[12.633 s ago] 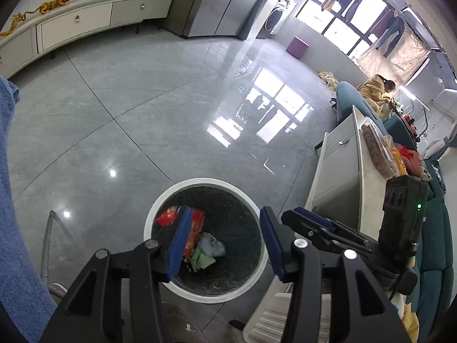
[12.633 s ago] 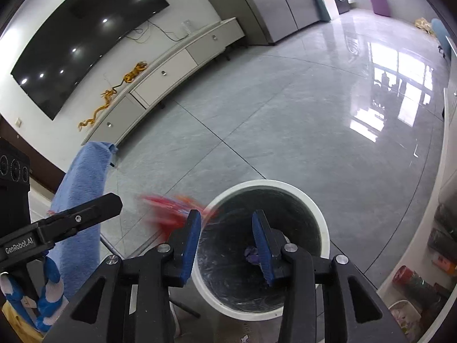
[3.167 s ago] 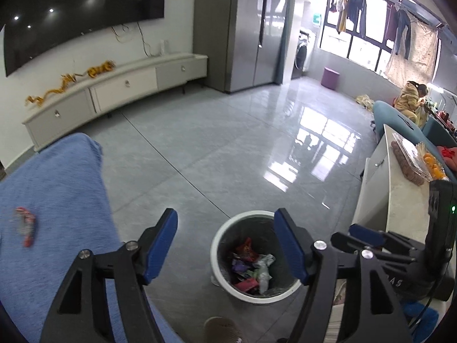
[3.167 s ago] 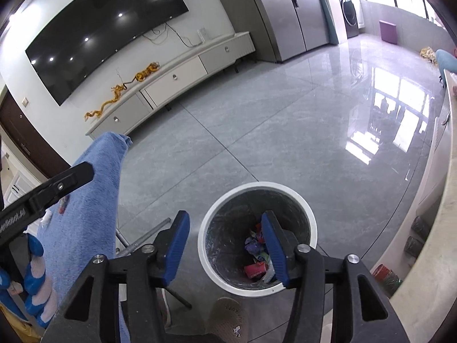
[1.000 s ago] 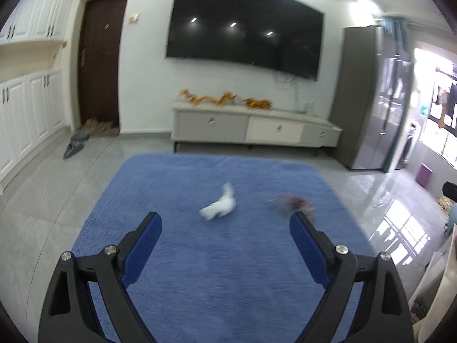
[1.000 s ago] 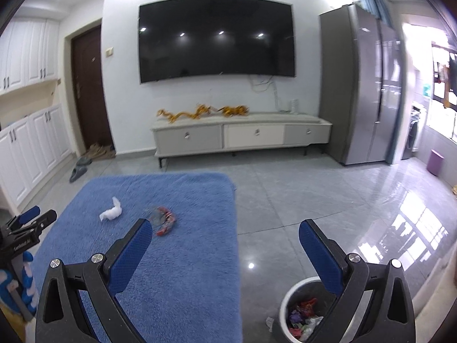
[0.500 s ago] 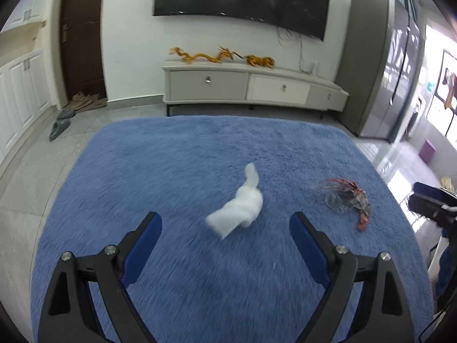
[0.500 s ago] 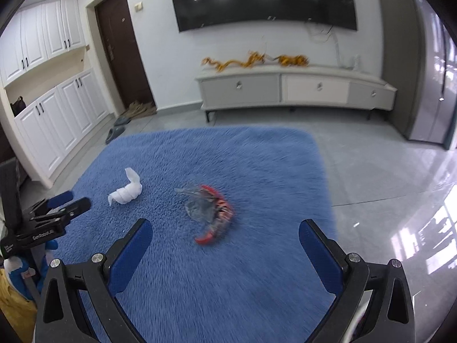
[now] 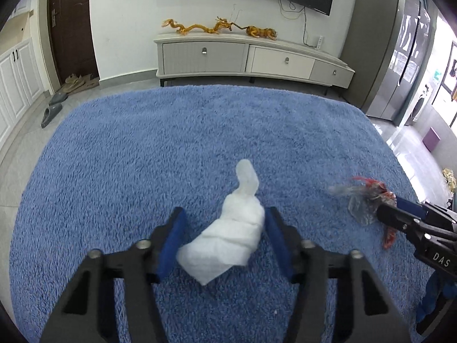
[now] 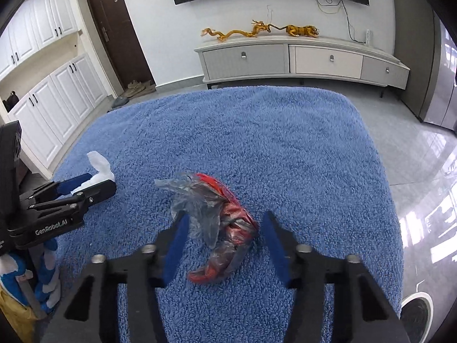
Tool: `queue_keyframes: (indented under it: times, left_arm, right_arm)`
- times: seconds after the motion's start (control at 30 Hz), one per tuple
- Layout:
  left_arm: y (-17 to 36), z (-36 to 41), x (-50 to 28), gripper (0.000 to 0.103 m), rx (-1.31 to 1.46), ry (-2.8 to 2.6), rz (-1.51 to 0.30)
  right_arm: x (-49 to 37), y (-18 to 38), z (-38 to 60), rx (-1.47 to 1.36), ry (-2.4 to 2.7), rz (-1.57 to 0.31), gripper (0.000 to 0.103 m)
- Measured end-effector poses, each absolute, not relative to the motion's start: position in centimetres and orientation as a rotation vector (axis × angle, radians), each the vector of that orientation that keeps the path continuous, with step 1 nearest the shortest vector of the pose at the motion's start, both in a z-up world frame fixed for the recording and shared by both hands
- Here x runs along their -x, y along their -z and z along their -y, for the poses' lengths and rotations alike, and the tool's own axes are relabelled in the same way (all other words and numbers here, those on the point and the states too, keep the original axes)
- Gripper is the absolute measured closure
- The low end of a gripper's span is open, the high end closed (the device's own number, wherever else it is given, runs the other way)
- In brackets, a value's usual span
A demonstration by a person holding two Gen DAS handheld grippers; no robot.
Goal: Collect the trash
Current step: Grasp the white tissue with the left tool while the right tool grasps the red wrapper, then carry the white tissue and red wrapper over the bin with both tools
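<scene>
Two pieces remained uncollected on the blue rug [image 9: 142,148]. The left gripper [image 9: 224,240] angled down, its jaws closing around the white tissue [image 9: 228,237] lying between them. The right gripper [image 10: 225,243] likewise tilted down, jaws closing around the red wrapper [image 10: 228,228], neither visibly clamped yet.

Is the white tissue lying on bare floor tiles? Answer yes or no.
No, the white tissue lies on the blue rug, between the fingers of the left gripper, whose jaws are closing.

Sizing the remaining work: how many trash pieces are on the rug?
2. White tissue between the closing left gripper pads; red wrapper between the closing right gripper pads. Grippers may hide more.
</scene>
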State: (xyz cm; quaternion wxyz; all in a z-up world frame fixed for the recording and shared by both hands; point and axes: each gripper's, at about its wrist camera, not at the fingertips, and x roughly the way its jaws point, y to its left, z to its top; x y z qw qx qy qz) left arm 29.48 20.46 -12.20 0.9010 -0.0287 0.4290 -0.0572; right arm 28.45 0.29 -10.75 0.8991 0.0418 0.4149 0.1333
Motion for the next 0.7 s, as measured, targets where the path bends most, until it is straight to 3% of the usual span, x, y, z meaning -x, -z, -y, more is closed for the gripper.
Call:
queue_keyframes:
  times: [0.17, 0.7]
  left_arm:
    - [11.7, -21.1, -27.2, 0.075, 0.102, 0.144, -0.893]
    - [3.4, -19.5, -13.3, 0.076, 0.079, 0.241, -0.75]
  right_arm:
    - [-26.3, 9.8, 0.2, -0.104, -0.281, -0.839, 0.08]
    - [-12.5, 3.2, 1.5, -0.114, -0.375, -0.698, 0.082]
